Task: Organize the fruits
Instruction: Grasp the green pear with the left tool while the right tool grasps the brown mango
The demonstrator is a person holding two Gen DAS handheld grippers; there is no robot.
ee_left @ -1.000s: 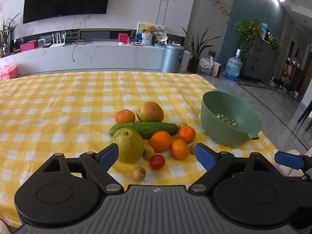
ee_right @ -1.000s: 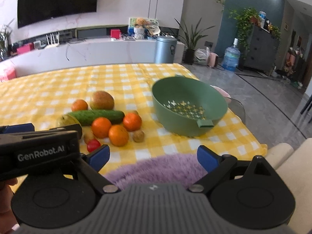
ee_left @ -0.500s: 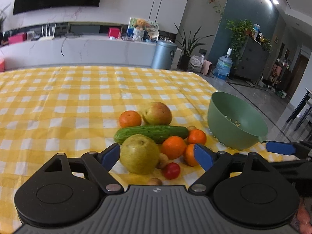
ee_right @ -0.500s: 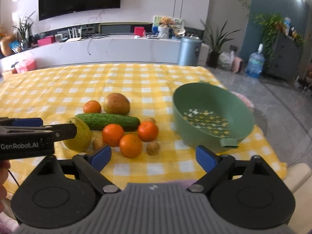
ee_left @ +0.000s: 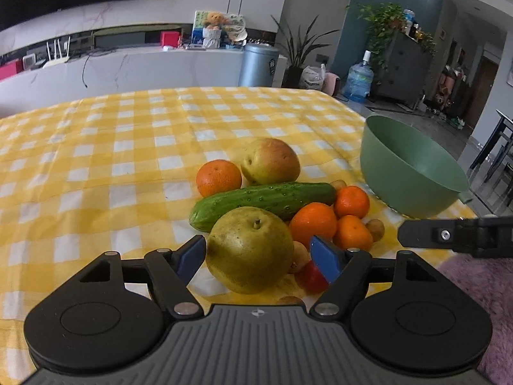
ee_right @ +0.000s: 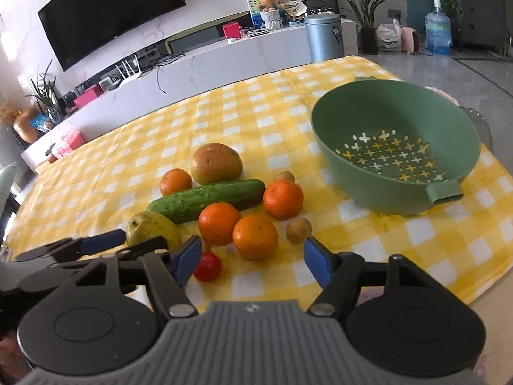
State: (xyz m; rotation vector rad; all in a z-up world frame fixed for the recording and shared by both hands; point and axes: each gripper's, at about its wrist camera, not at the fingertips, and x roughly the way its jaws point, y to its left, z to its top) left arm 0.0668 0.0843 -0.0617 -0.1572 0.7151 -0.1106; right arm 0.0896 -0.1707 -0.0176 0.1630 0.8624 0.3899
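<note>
A pile of produce lies on the yellow checked tablecloth (ee_left: 96, 147): a green pear (ee_left: 250, 250), a cucumber (ee_left: 263, 199), several oranges (ee_right: 255, 236), a reddish apple (ee_left: 270, 161), a cherry tomato (ee_right: 207, 267) and small brown fruits (ee_right: 298, 230). My left gripper (ee_left: 258, 256) is open, its blue pads on either side of the pear, not clamped. My right gripper (ee_right: 251, 261) is open and empty, just in front of the oranges. An empty green colander bowl (ee_right: 397, 147) stands to the right of the pile.
The table's right edge runs just past the bowl (ee_left: 410, 173). A purple fuzzy seat (ee_left: 481, 282) lies at the near right. A white counter (ee_left: 128, 67) with a bin and clutter stands beyond the table's far side.
Both grippers moved forward toward the pile. The left one now has the pear between its open fingers; the right one came closer to the oranges.
</note>
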